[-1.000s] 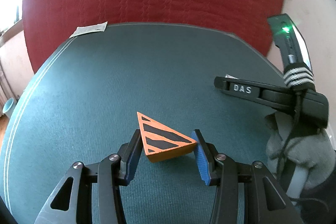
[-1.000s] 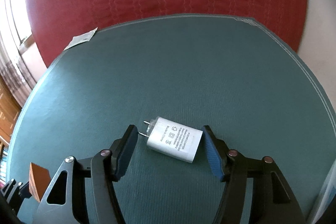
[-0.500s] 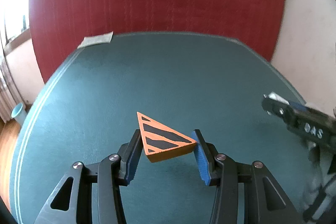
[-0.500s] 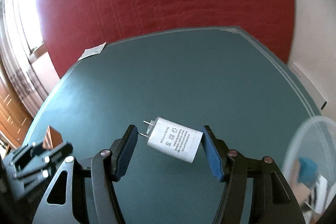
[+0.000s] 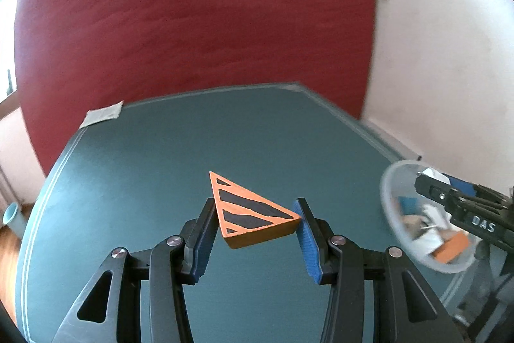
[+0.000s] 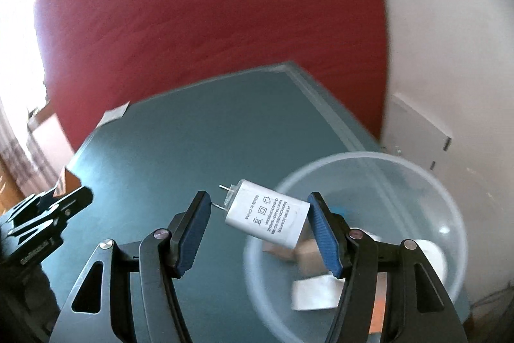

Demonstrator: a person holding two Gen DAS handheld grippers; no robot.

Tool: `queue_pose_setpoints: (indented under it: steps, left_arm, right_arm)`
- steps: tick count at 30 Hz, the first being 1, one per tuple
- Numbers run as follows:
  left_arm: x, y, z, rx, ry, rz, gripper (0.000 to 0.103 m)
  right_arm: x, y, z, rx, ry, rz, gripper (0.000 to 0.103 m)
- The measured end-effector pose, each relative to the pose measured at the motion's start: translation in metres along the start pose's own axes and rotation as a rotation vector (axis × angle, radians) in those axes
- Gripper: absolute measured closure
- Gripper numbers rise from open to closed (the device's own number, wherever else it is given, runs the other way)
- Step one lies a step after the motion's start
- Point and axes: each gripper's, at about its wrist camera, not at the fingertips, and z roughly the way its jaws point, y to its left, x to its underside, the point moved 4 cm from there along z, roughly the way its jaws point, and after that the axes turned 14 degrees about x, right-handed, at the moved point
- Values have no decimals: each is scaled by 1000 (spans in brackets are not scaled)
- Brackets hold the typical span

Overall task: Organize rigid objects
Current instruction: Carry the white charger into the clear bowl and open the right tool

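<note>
My left gripper (image 5: 255,216) is shut on an orange triangular block (image 5: 252,212) with black stripes, held above the teal table (image 5: 160,150). In the right wrist view my right gripper (image 6: 258,211) is shut on a white power adapter (image 6: 268,216), its two metal prongs pointing left. The adapter hangs over the near-left rim of a clear plastic bowl (image 6: 417,182) at the table's right side. The same bowl (image 5: 390,204) shows at the right of the left wrist view, with the right gripper's dark body (image 5: 465,211) across it. The left gripper's body (image 6: 41,214) appears at the left edge of the right wrist view.
Inside the clear bowl lie several small items, white, tan, blue and orange. A white paper slip (image 5: 102,114) lies at the table's far left corner. A red quilted surface (image 5: 192,21) rises behind the table, with a pale wall (image 5: 433,69) to the right.
Both grippers have swung right and risen with their loads. The bowl has come into both views, and the adapter now hangs over its rim. Both grips are unchanged.
</note>
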Motion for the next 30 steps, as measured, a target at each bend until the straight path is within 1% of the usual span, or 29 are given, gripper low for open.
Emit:
queue_pose_setpoints:
  steps: [2, 3, 6, 11, 14, 19, 24, 30]
  left_arm:
    - [-4, -13, -1, 17, -9, 14, 53]
    - [-7, -20, -2, 27, -13, 19, 53]
    - [-15, -27, 3, 53, -20, 23, 53]
    - [-25, -41, 11, 93, -25, 39, 53]
    - [-27, -47, 17, 114, -23, 46, 53]
    - [-26, -55, 29, 148, -3, 62, 53]
    - [-28, -75, 33, 175, 3, 96, 53]
    - [-30, -86, 42, 210, 16, 125, 53]
  right_arm:
    - [-3, -15, -1, 12, -2, 30, 40]
    - [-1, -30, -4, 21, -4, 46, 40]
    - [-6, -54, -4, 61, -18, 78, 40]
    - [-13, -81, 4, 99, -18, 128, 40]
    - [-14, -97, 14, 118, -2, 156, 40]
    - [-13, -108, 24, 130, 18, 180, 40]
    - [-14, -113, 23, 129, 11, 200, 39]
    - [-11, -115, 24, 130, 3, 214, 39]
